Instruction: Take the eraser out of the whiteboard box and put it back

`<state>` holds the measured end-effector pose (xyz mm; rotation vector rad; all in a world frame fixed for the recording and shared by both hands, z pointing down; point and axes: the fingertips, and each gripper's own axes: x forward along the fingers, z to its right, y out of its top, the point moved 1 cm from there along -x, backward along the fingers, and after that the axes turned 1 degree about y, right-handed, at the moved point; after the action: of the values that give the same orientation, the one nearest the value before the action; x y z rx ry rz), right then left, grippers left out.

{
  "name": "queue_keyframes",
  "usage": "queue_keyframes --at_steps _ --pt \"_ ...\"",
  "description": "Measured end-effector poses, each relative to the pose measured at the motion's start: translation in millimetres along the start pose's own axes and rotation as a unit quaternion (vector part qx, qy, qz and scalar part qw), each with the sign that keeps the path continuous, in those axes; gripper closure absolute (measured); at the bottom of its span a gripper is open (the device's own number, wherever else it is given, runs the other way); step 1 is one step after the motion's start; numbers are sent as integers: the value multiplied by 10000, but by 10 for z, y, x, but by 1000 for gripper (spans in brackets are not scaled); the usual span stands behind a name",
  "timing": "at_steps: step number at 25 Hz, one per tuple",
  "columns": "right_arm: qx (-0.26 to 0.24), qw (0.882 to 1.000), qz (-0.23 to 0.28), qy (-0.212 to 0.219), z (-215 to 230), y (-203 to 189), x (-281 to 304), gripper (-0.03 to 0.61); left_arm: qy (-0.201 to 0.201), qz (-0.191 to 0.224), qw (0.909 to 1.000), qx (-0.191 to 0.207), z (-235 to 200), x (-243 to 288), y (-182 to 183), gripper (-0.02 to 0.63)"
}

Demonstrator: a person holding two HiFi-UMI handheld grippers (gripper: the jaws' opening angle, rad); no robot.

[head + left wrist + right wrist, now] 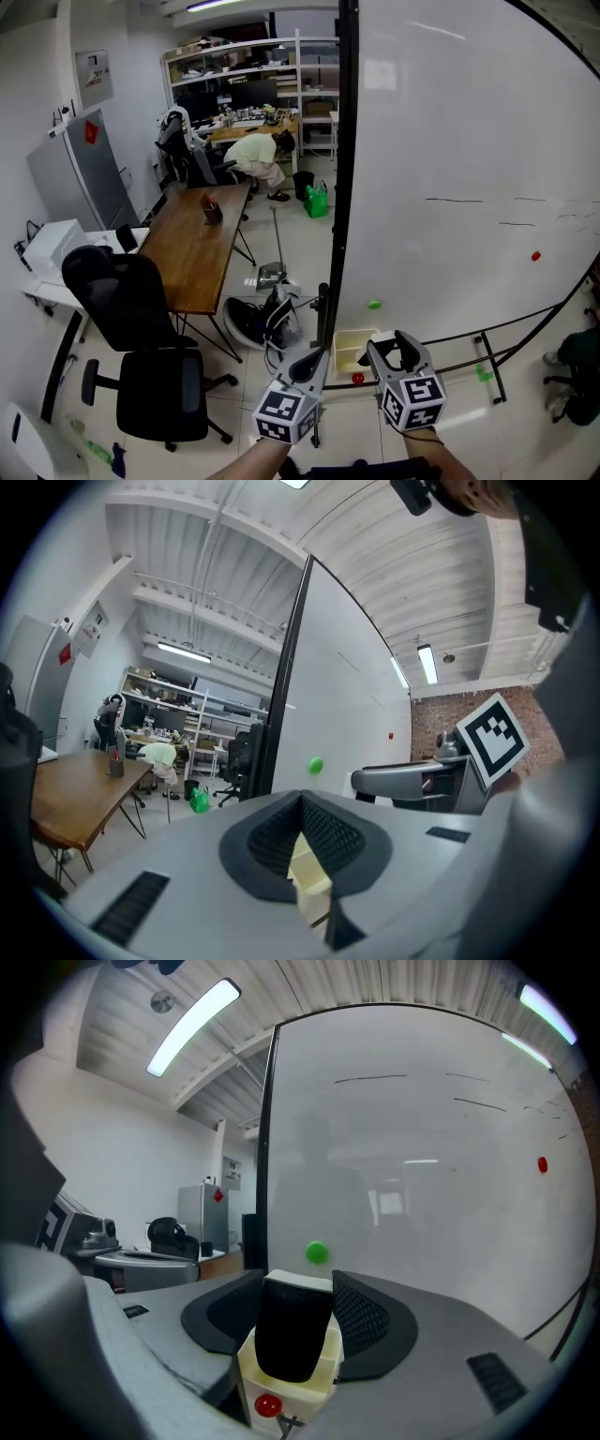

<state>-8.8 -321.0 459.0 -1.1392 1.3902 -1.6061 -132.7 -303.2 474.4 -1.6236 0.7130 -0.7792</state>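
Right gripper view: the right gripper [295, 1281] clamps the eraser [293, 1335] upright at the whiteboard box [311, 1387], seemingly so it slides straight; the left gripper [302, 803] idles, jaws together, empty.

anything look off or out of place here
Nothing spilled or broken. The only thing out of place is the eraser: it sits clamped in the right gripper in front of its cream box, not inside it.

wooden table [192, 248] left | black chair [127, 300] beside it | green bag [317, 202] on floor
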Motion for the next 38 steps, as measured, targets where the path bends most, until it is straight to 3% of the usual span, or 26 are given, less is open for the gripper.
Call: queue_keyframes --at_steps 9,19,38 --pt "-59 9996 -272 -19 36 -481 339 314 70 -389 9992 -79 -177 204 -420 583" --pt "-183 9974 -692 -121 57 -963 509 314 16 -569 9983 -86 -236 332 -614 583" --pt "-353 9918 -1202 -235 -31 -1123 520 314 -78 -596 9981 -131 -193 452 -592 583"
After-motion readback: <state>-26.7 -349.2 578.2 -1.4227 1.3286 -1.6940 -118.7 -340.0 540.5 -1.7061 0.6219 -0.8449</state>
